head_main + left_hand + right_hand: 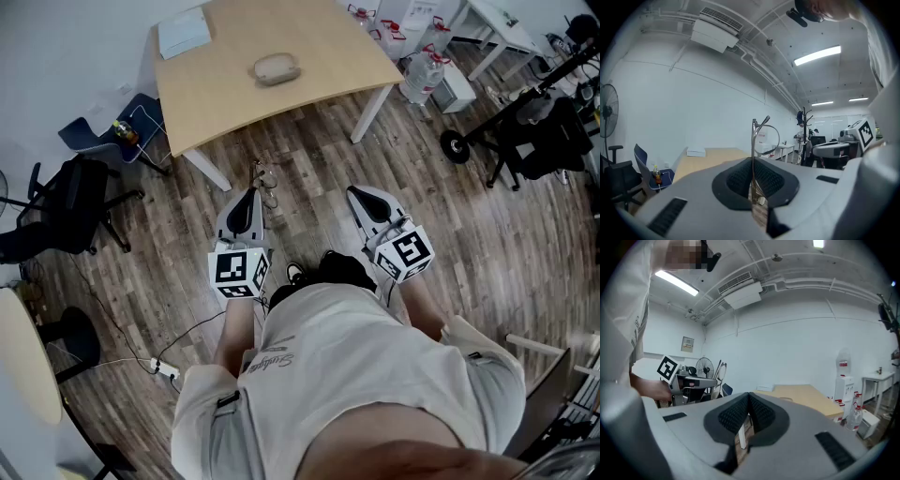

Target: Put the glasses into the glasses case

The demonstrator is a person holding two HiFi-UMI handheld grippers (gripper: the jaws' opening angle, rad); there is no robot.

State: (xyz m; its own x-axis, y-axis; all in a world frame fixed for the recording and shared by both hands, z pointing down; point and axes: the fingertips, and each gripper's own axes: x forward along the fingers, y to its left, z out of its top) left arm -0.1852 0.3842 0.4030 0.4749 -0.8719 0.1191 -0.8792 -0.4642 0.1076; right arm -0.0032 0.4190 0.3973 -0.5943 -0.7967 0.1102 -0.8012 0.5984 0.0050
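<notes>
The beige glasses case [277,67] lies shut on the light wooden table [234,94], far ahead of me. I stand on the wood floor, well back from the table. My left gripper [255,190] is shut on thin wire-framed glasses [266,180], which stick out past its tips. In the left gripper view the glasses [761,133] rise upright from between the closed pads [740,180]. My right gripper [357,193] is level with the left one and about a hand's width to its right. It is shut with nothing in it, and its pads [761,411] meet.
A white flat box [184,33] lies on the table's far left corner. A blue chair [105,131] and a black office chair [66,211] stand left. Water bottles [422,73] and a wheeled black stand [511,131] are at the right. A power strip [165,369] and cable lie on the floor.
</notes>
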